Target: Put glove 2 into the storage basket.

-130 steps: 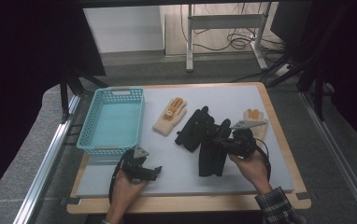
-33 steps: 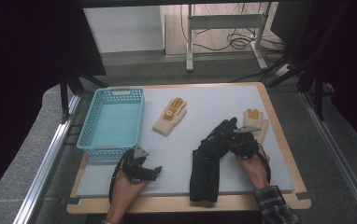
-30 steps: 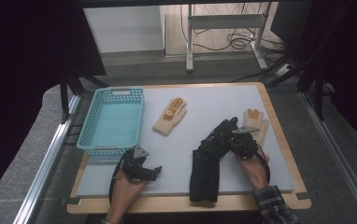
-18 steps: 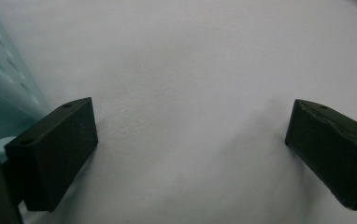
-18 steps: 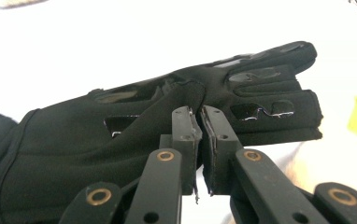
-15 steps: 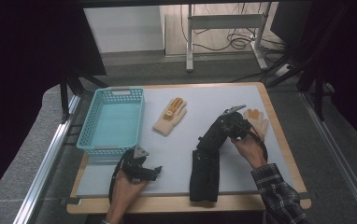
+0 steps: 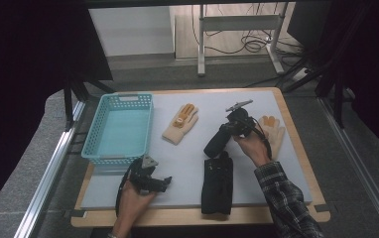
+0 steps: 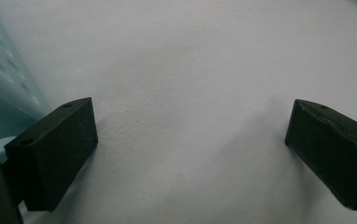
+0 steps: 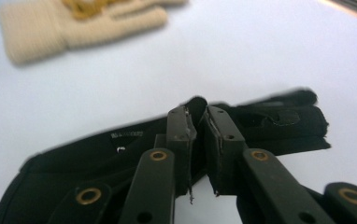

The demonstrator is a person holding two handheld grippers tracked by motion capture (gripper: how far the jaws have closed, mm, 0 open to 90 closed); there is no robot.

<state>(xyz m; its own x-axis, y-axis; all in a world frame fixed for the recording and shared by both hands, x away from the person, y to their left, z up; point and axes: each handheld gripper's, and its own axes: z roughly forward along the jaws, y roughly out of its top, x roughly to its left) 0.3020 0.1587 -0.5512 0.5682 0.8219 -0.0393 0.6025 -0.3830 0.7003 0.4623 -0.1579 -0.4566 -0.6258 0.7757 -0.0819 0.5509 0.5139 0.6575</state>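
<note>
Room: dim lab, desk frame and cables on the floor beyond the work area.
Surface: pale grey tabletop [image 7: 182, 163] on a wooden board.
Task item: flat black fabric glove [image 7: 217, 186], at the front edge, cuff toward the person; possibly two stacked, hard to tell.
Right gripper [image 7: 212, 146]: raised over the upper end of the black glove, pointing down toward it.
Right fingers: just been opening, now a narrow slit apart; tabletop visible through the lower gap, no fabric clamped as far as the right gripper view [image 9: 196, 116] shows.
Left gripper [image 7: 165, 181]: resting low near the basket's front corner.
Left fingers [image 8: 55, 149]: spread wide, nothing but bare tabletop between them.
Basket: turquoise plastic mesh basket [image 7: 113, 157], far left, empty.
Other gloves: beige knit glove with orange palm print [image 7: 180, 124] mid-table; plain-looking beige knit glove [image 7: 274, 131] just beside the right hand.
Done, by the look of it: black glove set down at the front and released.
Left, by judgement: both beige gloves untouched and well apart, not yet brought together; nothing in the basket.
</note>
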